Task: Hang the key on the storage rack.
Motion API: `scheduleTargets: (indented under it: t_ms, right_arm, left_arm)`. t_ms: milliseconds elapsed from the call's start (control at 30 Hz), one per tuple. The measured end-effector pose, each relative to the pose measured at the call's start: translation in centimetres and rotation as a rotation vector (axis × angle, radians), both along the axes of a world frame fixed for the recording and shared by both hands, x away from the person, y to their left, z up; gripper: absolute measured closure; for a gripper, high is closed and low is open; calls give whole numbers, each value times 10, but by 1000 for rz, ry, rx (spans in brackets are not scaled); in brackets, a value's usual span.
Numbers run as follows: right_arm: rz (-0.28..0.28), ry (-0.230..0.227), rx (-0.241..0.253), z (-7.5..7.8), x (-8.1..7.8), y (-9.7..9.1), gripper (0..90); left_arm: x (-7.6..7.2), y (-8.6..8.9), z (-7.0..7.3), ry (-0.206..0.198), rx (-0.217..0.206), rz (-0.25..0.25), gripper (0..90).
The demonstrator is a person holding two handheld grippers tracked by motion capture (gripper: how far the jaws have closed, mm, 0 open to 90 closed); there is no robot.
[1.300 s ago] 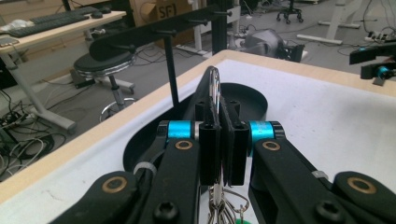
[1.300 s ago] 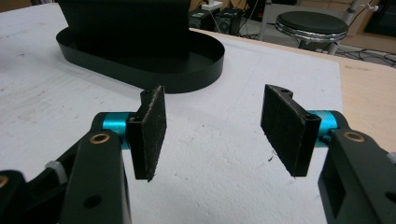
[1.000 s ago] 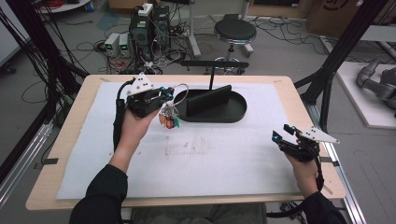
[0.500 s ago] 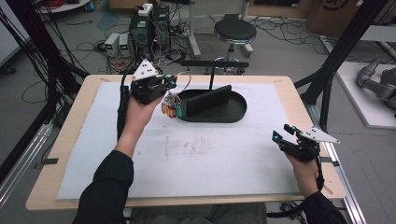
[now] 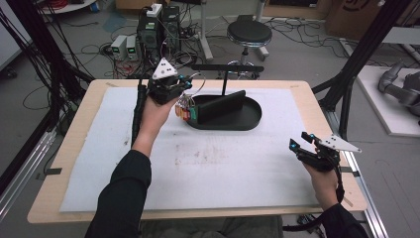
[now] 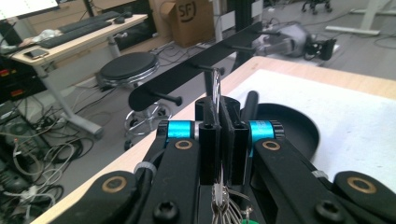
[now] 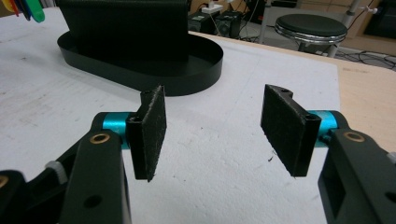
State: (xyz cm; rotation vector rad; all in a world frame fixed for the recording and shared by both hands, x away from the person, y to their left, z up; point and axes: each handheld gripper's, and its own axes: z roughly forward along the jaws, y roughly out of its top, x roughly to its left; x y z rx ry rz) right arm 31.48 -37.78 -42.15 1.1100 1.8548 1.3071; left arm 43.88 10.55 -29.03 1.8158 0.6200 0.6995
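My left gripper [image 5: 187, 83] is shut on a metal key ring [image 6: 216, 83], whose loop sticks up between the closed pads. A bunch of coloured keys [image 5: 183, 111] hangs under it at the left end of the black oval tray [image 5: 250, 123]. Just beyond the jaws in the left gripper view runs a black bar with pegs [image 6: 196, 70]; in the high view this bar [image 5: 228, 68] stands on a post behind the tray. My right gripper [image 5: 300, 141] rests near the table's right edge, open, and nothing lies between its pads [image 7: 212, 126].
An upright black plate [image 5: 220, 105] stands inside the tray. White foam sheet [image 5: 223, 163] covers the wooden table. A round stool [image 5: 249, 33] and electronics with cables sit on the floor behind the table.
My left gripper has carried the keys up and away to the right, from the mat to the tray's left end under the pegged bar. The right gripper has kept still.
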Motion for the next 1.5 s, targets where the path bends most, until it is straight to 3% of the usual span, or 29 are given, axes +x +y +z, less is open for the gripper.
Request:
scheduleTargets:
  t_ms: [633,1500]
  right_arm:
    - [1,-1,-1,0,0,0,413]
    - [6,3,-10,-1,0,0,412]
  left_arm:
    - [23,-9,-11,-4,25,43,863]
    - [38,-6,-32,35,-24,105,861]
